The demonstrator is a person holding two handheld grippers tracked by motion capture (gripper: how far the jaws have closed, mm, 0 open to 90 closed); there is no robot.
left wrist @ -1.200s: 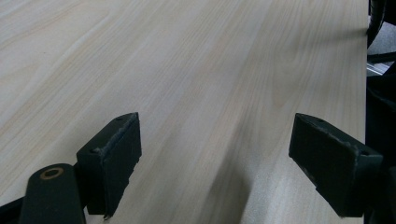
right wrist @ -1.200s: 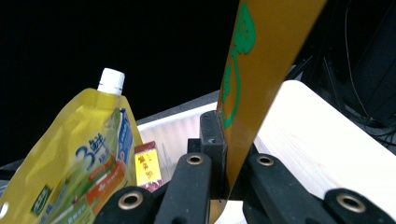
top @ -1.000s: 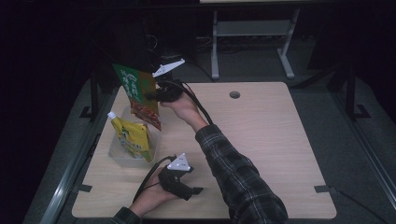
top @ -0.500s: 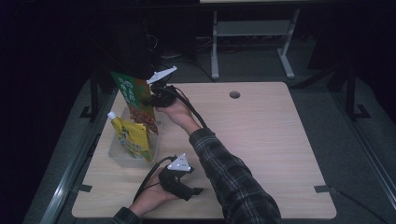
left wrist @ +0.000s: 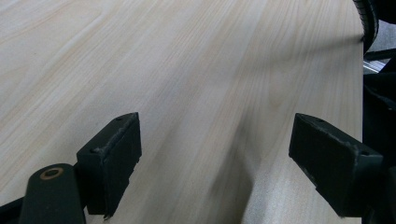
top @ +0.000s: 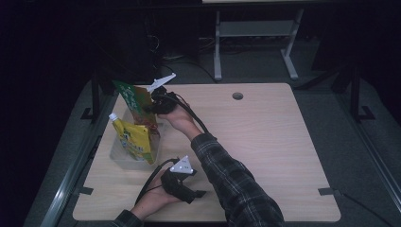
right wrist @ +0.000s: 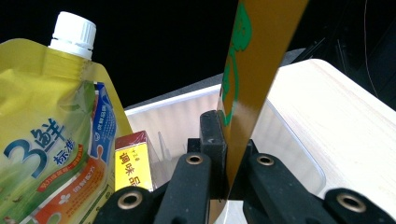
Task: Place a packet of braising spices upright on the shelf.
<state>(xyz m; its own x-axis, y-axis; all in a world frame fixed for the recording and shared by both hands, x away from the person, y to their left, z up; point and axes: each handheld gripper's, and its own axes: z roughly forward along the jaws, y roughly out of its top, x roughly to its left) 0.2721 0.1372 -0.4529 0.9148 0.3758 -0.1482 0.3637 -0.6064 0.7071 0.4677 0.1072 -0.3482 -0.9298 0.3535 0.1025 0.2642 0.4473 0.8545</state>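
Note:
A clear plastic bin (top: 118, 156) (right wrist: 299, 154) stands at the table's left side. A yellow spouted pouch (top: 134, 138) (right wrist: 51, 135) with a white cap leans upright in it, with a small red and yellow box (right wrist: 133, 165) beside it. My right gripper (top: 152, 108) (right wrist: 227, 158) is shut on a green and brown snack packet (top: 135, 101) (right wrist: 254, 70), held upright over the bin's far end. My left gripper (top: 195, 195) (left wrist: 215, 168) rests near the table's front edge, jaws wide open, only bare wood between them.
The light wooden table (top: 265, 142) has a round cable hole (top: 237, 96) near its far edge. A metal rail (top: 71, 175) runs along the left side. A grey frame (top: 255, 42) stands on the dark floor behind the table.
My right gripper has sunk and drifted toward the bin, bringing the snack packet lower over it. The left gripper has stayed where it was.

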